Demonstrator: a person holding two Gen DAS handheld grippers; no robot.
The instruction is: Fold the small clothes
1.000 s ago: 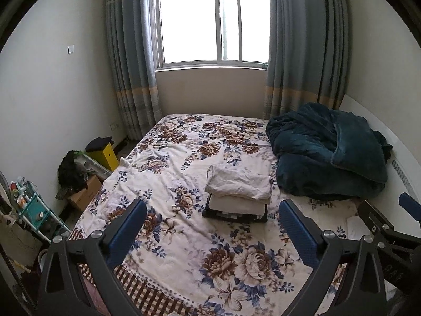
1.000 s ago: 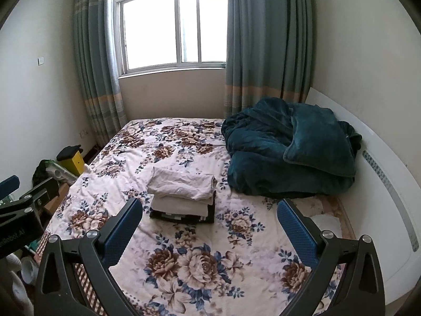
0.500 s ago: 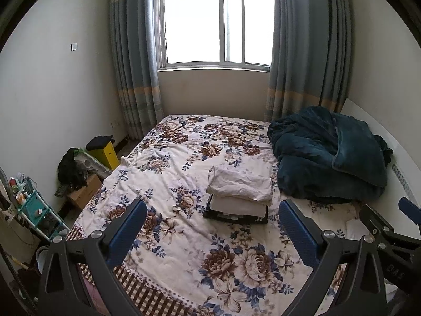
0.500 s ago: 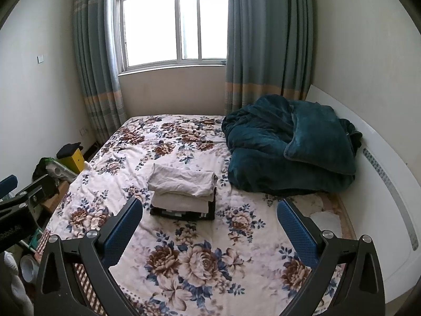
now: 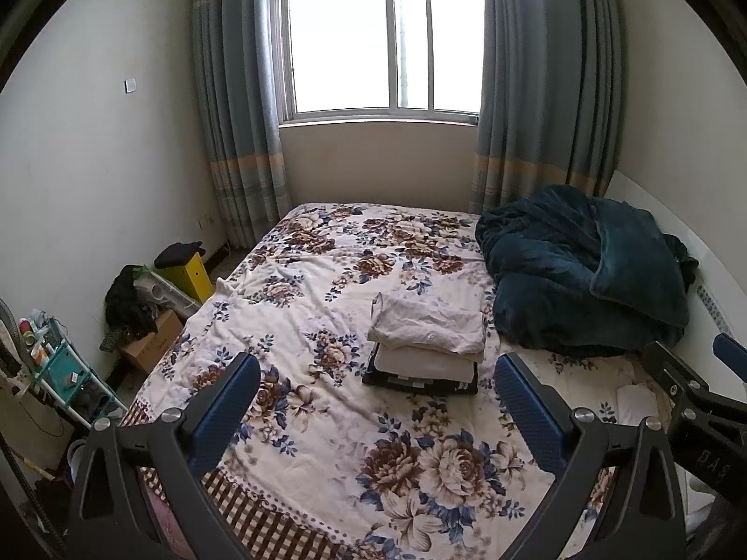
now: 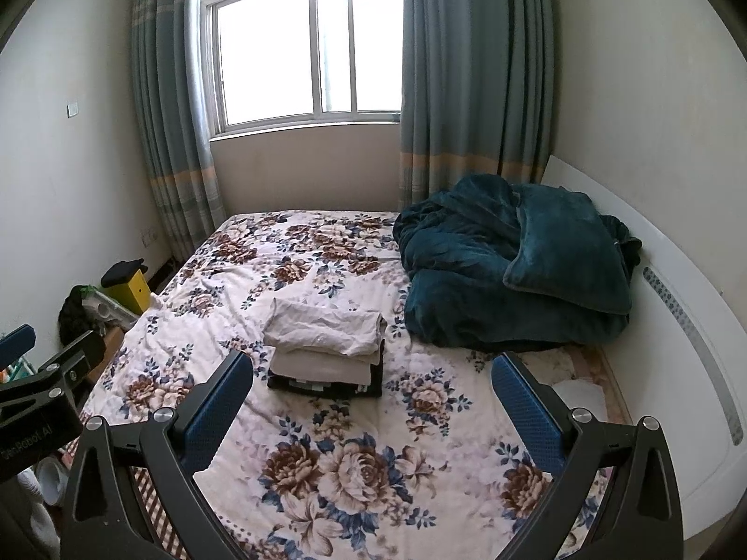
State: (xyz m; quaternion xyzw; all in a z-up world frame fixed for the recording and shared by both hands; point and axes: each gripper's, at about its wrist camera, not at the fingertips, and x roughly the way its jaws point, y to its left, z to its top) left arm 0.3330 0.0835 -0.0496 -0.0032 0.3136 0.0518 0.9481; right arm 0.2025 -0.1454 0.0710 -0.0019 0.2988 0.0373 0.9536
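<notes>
A stack of folded clothes (image 5: 427, 343) lies in the middle of the floral bed (image 5: 327, 280): a cream piece on top, a beige one under it, a dark one at the bottom. It also shows in the right wrist view (image 6: 327, 345). My left gripper (image 5: 373, 396) is open and empty, held above the near part of the bed, short of the stack. My right gripper (image 6: 371, 394) is open and empty, also short of the stack. The right gripper shows at the right edge of the left wrist view (image 5: 700, 401).
A rumpled dark teal blanket (image 5: 588, 270) lies at the bed's right side against a white headboard (image 6: 691, 326). A yellow box (image 5: 186, 273), a cardboard box (image 5: 154, 340) and a teal rack (image 5: 56, 368) stand on the floor at the left. Window and curtains are behind.
Both grippers have drawn back and tilted up a little; the stack and bed sit lower in both views. Both stay open. The clothes have not moved.
</notes>
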